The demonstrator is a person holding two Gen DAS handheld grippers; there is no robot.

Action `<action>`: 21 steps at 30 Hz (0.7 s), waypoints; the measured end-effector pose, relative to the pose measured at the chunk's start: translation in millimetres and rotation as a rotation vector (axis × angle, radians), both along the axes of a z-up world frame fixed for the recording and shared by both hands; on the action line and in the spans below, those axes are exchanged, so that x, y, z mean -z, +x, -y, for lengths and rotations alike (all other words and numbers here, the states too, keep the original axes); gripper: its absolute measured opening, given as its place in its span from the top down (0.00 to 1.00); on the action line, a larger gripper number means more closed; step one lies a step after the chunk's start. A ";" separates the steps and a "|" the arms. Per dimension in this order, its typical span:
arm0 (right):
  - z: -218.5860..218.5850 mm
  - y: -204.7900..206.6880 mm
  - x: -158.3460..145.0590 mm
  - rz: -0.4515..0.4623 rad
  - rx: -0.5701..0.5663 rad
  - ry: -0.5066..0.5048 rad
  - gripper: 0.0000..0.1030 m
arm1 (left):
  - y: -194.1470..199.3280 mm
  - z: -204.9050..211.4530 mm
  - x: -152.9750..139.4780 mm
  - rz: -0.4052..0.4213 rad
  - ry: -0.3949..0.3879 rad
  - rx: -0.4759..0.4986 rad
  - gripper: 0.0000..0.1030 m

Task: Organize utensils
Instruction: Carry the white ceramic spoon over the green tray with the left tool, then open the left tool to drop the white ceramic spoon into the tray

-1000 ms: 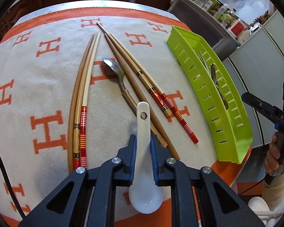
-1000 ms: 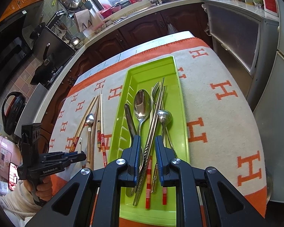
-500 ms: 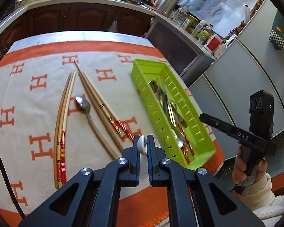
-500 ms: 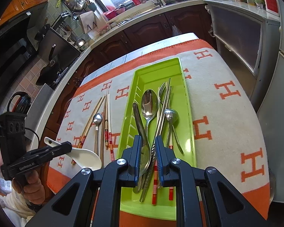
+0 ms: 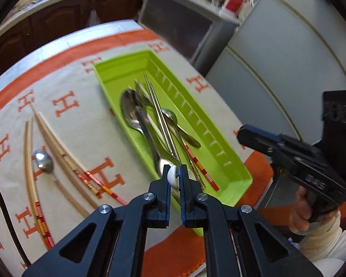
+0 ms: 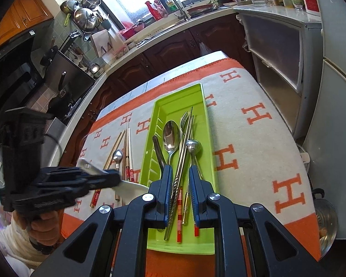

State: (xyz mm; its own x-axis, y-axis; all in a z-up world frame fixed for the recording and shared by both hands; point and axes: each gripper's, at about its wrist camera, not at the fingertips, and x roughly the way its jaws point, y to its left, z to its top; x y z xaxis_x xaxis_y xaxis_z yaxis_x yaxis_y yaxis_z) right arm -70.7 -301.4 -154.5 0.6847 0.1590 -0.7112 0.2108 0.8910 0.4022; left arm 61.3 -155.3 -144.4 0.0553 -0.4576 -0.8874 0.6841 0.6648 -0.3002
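My left gripper [image 5: 174, 176] is shut on a white ceramic spoon [image 5: 173, 177] and holds it in the air over the near end of the green tray [image 5: 221, 159]. In the right wrist view the same spoon [image 6: 132, 188] sticks out of the left gripper [image 6: 116, 180], just left of the tray [image 6: 180, 99]. The tray holds metal spoons [image 6: 170, 136], a fork, metal chopsticks and red-striped chopsticks. My right gripper [image 6: 180, 173] hovers above the tray's near half. Its jaws stand slightly apart with nothing between them. It also shows in the left wrist view, where the right gripper [image 5: 241, 133] is beside the tray's right wall.
On the orange-and-cream cloth [image 5: 85, 124], left of the tray, lie wooden chopsticks [image 5: 57, 147] and a small spoon [image 5: 43, 160] with a wooden handle. Cabinets and a fridge [image 6: 334, 115] stand close on the right. A kitchen counter runs behind the table.
The left gripper closed on the white spoon, lifted it off the cloth and carried it right, over the tray's near end. The right gripper drew back a little.
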 end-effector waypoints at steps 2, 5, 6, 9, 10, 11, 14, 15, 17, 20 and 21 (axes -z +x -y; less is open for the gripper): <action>1.5 -3.7 0.5 -0.001 0.005 -0.002 0.85 | 0.7 15.4 13.9 -0.030 0.032 0.035 0.95; 4.8 -8.3 1.3 -0.001 0.019 0.001 0.85 | -2.4 35.8 26.7 -0.032 0.065 0.066 0.91; 6.8 -10.0 1.4 -0.001 0.024 0.004 0.85 | -3.2 42.1 30.6 -0.027 0.083 0.071 0.88; 9.8 -11.3 2.0 0.000 0.034 0.004 0.85 | -4.4 48.6 35.1 -0.025 0.099 0.051 0.76; 10.1 -11.5 2.2 0.000 0.036 0.005 0.85 | -4.3 48.3 34.7 -0.027 0.094 0.044 0.75; 11.0 -11.9 2.6 -0.001 0.038 0.006 0.85 | -4.3 46.1 33.0 -0.032 0.082 0.032 0.75; 10.7 -11.0 3.7 -0.006 0.038 0.012 0.85 | -5.7 34.8 22.8 -0.018 0.055 -0.002 0.68; 10.6 -10.5 4.5 -0.008 0.036 0.013 0.85 | -6.8 29.3 17.8 -0.006 0.043 -0.011 0.59; 7.3 -6.1 6.1 -0.011 0.033 0.017 0.85 | -8.4 20.6 5.8 0.030 0.022 -0.037 0.47; 2.3 -1.7 8.2 -0.013 0.023 0.023 0.85 | -8.0 5.1 -10.9 0.079 0.003 -0.094 0.46; 0.4 0.2 8.6 -0.014 0.019 0.024 0.85 | -7.4 0.9 -14.1 0.086 0.000 -0.112 0.46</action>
